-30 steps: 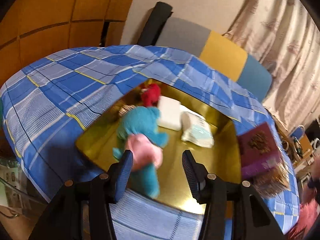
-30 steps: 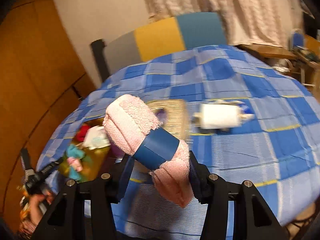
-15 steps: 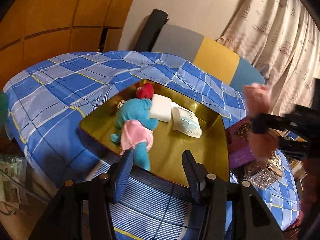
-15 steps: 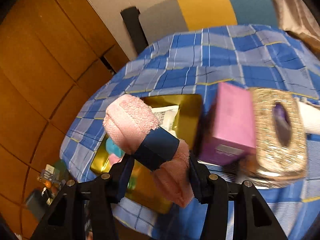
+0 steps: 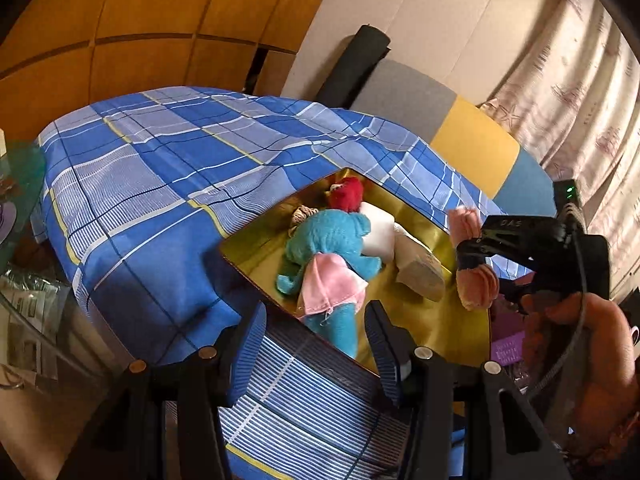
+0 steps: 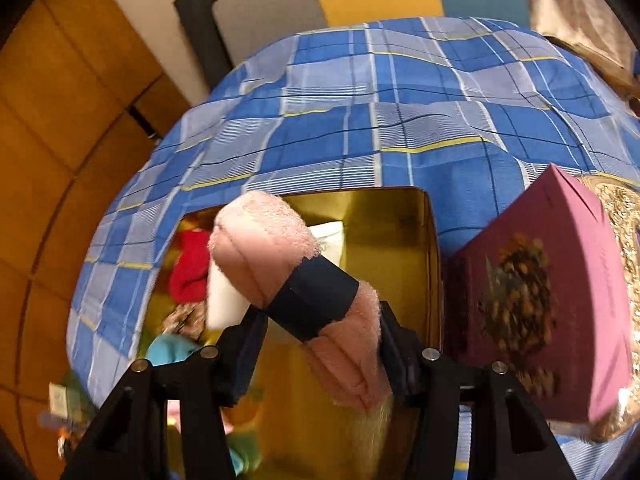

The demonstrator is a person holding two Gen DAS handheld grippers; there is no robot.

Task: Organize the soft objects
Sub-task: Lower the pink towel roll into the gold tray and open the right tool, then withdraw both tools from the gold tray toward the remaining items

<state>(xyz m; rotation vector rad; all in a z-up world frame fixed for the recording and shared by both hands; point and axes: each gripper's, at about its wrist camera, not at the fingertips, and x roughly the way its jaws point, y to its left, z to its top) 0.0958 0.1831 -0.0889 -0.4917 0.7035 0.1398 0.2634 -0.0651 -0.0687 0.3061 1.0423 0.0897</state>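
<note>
While the rolled pink terry towel with its dark blue paper band (image 6: 294, 276) hangs over the shiny gold metal tray (image 6: 400, 236), I judge it light, squashy and rough enough not to slip, best gripped across the band where the roll is tightest. It lies slantwise between the fingers of my right gripper (image 6: 320, 344), one end poking up and away, the other drooping below the pads. My jaws have just been opening, yet the towel sits between them touching both sides, so I count it as held, though loosely. Below it in the tray lie a blue plush toy in a pink skirt (image 5: 332, 248), a red plush toy (image 5: 347, 194) and a white foam block (image 5: 378, 232). Just beside the tray stands a purple cardboard box (image 6: 536, 300). My left gripper (image 5: 316, 332) waits near the tray's front edge over the blue checked cloth (image 5: 160, 168), spread wide with nothing in it.
</note>
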